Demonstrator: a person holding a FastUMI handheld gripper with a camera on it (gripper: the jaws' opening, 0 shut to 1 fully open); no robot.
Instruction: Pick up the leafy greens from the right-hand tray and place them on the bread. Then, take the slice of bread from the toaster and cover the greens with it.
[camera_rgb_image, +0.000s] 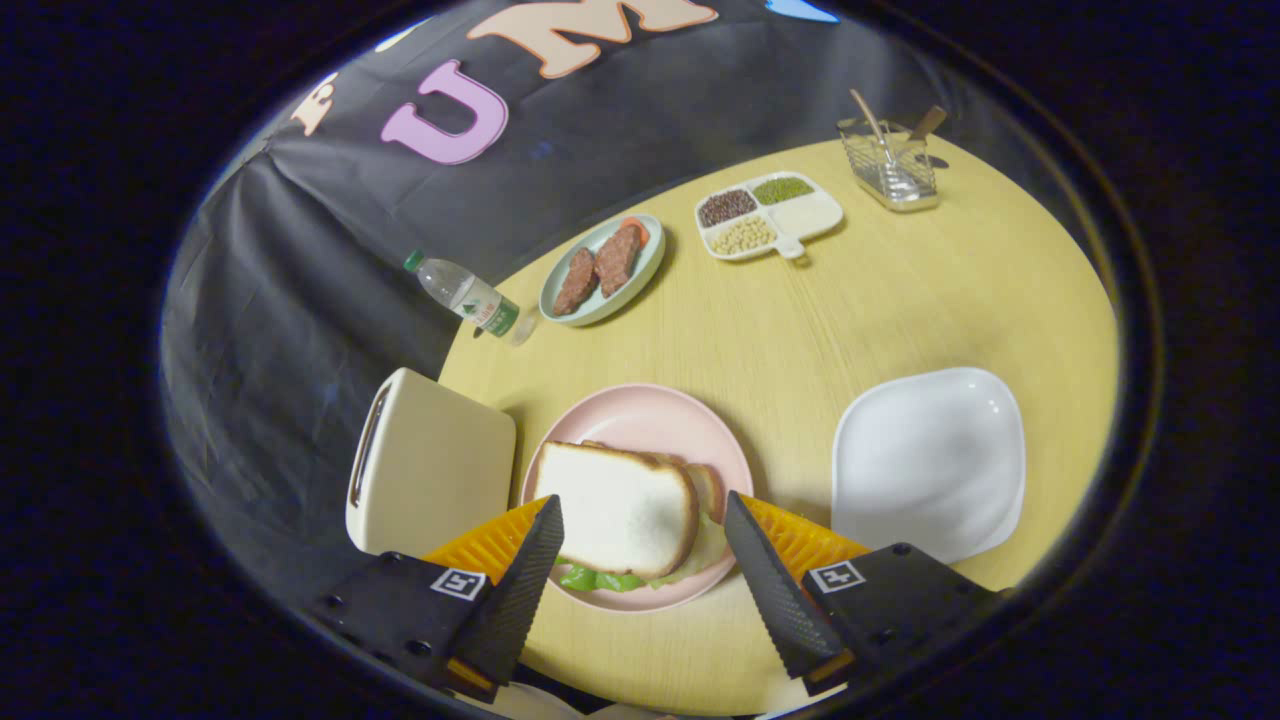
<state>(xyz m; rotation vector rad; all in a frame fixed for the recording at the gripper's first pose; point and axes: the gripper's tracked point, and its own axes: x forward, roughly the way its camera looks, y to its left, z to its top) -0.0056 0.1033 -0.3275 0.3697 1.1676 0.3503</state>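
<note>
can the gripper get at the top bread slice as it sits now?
Probably yes. The gripper is open, its fingers flanking the top bread slice on the pink plate, greens peeking out beneath. Nothing lies between the fingers and the slice; the toaster sits off to the side.

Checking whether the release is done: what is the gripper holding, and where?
Nothing: the gripper is open, its fingers flanking the top bread slice without pressing it.
</note>
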